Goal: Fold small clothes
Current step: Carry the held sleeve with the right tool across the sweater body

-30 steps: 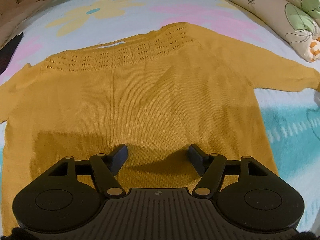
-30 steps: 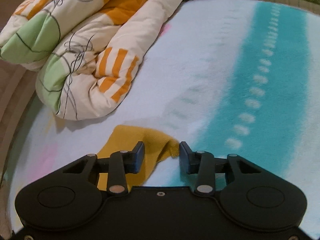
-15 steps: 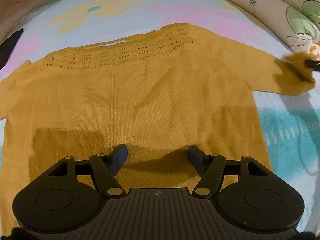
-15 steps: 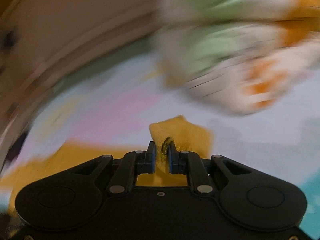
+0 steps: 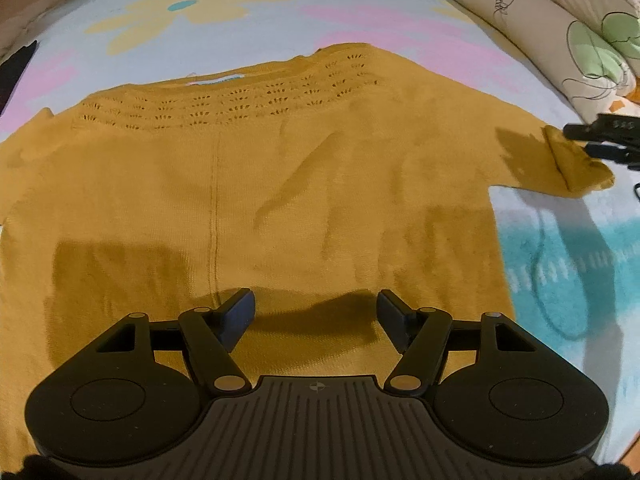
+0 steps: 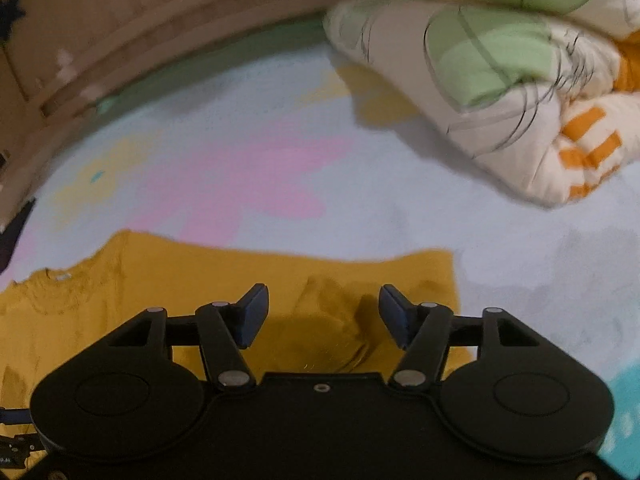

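Sweater (image 5: 280,184) lies flat on the bedsheet (image 5: 400,20), its sleeve end (image 6: 400,280) directly under the spread right gripper (image 6: 322,312), while the spread left gripper (image 5: 316,316) hovers over the hem.

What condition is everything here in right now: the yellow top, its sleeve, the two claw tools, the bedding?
Mustard yellow knit sweater: spread flat on the bed, slightly wrinkled.
Sweater's right sleeve end: cuff turned over, lying loose, not gripped.
Left gripper: open, over the sweater's hem.
Right gripper: open, over the sleeve end.
Floral quilt: rolled up at the bed's edge.
Pastel flowered bedsheet: laid out smooth.
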A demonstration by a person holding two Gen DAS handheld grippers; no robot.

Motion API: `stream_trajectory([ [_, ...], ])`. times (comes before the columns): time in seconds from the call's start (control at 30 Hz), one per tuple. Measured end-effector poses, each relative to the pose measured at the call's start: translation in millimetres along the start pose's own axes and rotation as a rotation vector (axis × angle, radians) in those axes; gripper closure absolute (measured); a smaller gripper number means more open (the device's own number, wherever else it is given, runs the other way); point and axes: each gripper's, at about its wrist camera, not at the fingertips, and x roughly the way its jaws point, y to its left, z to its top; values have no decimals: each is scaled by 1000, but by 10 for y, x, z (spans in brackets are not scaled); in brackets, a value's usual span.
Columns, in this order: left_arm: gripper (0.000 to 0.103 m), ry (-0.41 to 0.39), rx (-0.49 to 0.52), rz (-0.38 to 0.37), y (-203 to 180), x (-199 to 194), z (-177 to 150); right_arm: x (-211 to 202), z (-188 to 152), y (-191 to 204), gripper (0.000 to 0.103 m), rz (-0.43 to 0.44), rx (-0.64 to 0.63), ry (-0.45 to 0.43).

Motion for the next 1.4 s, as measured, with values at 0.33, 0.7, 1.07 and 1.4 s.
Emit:
stream_trajectory([
  [0.33, 37, -8, -6, -2, 74, -43, 0, 125, -66, -248, 39, 53, 180, 87],
  [0.7, 37, -11, -3, 12, 68, -38, 13, 61, -25, 89, 41, 118, 83, 36],
  [1.07, 37, -41, -32, 12, 230, -154, 63, 292, -351, 755, 52, -132, -306, 81],
  [1.4, 37, -105, -90, 76, 830, -476, 274, 72, -85, 332, 88, -5, 12, 48],
])
